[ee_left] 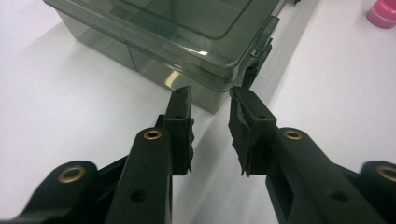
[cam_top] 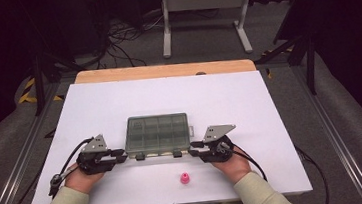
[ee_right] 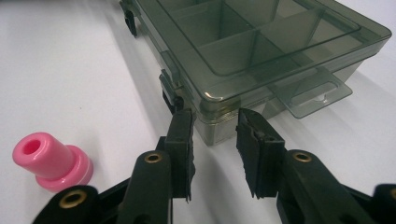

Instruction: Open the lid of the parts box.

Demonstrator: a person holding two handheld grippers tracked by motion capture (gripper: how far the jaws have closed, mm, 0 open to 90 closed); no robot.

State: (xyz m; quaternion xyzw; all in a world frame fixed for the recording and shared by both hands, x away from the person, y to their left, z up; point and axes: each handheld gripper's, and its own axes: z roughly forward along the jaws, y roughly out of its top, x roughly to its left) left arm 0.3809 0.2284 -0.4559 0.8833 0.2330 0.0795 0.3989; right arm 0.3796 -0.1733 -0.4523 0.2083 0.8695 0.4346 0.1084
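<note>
Starting nearest the person: small pink plastic cap with a flared base (cam_top: 184, 178) standing upright on the white table top (cam_top: 271, 123), alone between the two forearms, closer to the right one, touched by nothing. Just beyond it, left gripper (cam_top: 119, 155) and right gripper (cam_top: 196, 148) pointing inward at each other along the near edge of the smoky translucent plastic compartment box with its lid down (cam_top: 157, 133), one at each near corner. Long axis of box running left to right across the table, so both grippers aimed along that axis, hands about equally near, neither favoured. Left gripper (ee_left: 211, 109) at a narrow gap, tips level with the box's near left corner (ee_left: 205, 88), a sliver of table visible between pads and plastic, apparently not pressing. Right gripper (ee_right: 214, 128) likewise narrow, jaws straddling the near right corner (ee_right: 219, 116) just beside a dark latch (ee_right: 170, 95) on the front wall, contact hard to confirm, probably none. Further off, divided compartments under the lid, a clear hang tab (ee_right: 310, 95) jutting from the right end. Coming move judged to hinge on that front edge: latches on the near long side, both tips already beside it, a short inward nudge likely enough.
</note>
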